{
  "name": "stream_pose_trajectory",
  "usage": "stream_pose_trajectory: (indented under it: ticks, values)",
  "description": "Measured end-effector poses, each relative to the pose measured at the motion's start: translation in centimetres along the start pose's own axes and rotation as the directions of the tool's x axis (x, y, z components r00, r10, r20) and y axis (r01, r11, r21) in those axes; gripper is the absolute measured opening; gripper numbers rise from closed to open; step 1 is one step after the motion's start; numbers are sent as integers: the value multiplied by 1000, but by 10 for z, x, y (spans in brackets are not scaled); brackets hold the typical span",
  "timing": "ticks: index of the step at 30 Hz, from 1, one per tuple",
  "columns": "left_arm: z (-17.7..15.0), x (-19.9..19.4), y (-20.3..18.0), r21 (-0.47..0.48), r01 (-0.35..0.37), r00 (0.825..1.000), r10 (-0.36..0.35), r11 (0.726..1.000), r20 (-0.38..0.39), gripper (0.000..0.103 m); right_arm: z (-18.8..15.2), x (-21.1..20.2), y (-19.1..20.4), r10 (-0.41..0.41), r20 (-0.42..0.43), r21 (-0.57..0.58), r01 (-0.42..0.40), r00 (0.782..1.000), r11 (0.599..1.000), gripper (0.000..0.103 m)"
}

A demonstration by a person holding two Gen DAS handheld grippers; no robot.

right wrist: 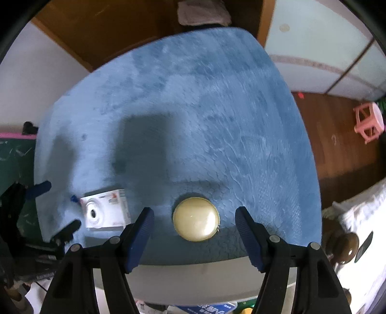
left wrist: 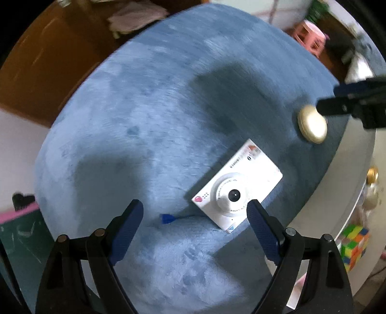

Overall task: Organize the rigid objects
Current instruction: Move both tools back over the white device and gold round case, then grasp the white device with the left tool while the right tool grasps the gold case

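Note:
A white compact camera (left wrist: 237, 184) lies lens up near the front edge of a blue plush mat (left wrist: 156, 108). My left gripper (left wrist: 195, 212) hangs open above it, its right finger beside the camera's corner and nothing between the pads. A small blue tab (left wrist: 166, 218) on a cord lies left of the camera. A round pale-gold case (right wrist: 196, 218) sits on the mat (right wrist: 205, 108) between the spread fingers of my right gripper (right wrist: 194, 218), which is open and above it. The camera (right wrist: 105, 210) and the left gripper (right wrist: 58, 207) show at the left of the right wrist view.
The mat covers a white table whose front edge (right wrist: 193, 275) is just below the case. A pink stool (right wrist: 368, 120) stands on the wooden floor at right. A multicoloured cube (left wrist: 354, 246) sits below the table edge. Folded cloth (right wrist: 202, 12) lies beyond the mat.

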State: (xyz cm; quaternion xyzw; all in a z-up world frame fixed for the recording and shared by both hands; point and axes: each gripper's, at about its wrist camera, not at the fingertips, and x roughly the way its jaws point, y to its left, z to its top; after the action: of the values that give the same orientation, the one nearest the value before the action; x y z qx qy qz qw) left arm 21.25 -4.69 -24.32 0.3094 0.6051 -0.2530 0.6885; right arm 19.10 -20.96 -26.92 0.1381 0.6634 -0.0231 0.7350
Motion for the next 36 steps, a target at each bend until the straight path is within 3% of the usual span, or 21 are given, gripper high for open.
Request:
stream_pose_trajectory:
  ticks: [17, 28, 36]
  values:
    - [17, 28, -42, 199, 57, 995, -41, 978, -86, 89, -5, 33, 1, -29, -80, 10, 30, 996, 999, 70]
    - [20, 49, -59, 242, 63, 991, -32, 968, -130, 89, -6, 51, 9, -41, -121, 7, 42, 992, 999, 70]
    - [29, 64, -55, 234, 123, 982, -84, 965, -170, 93, -11, 58, 15, -59, -140, -20, 57, 988, 998, 69]
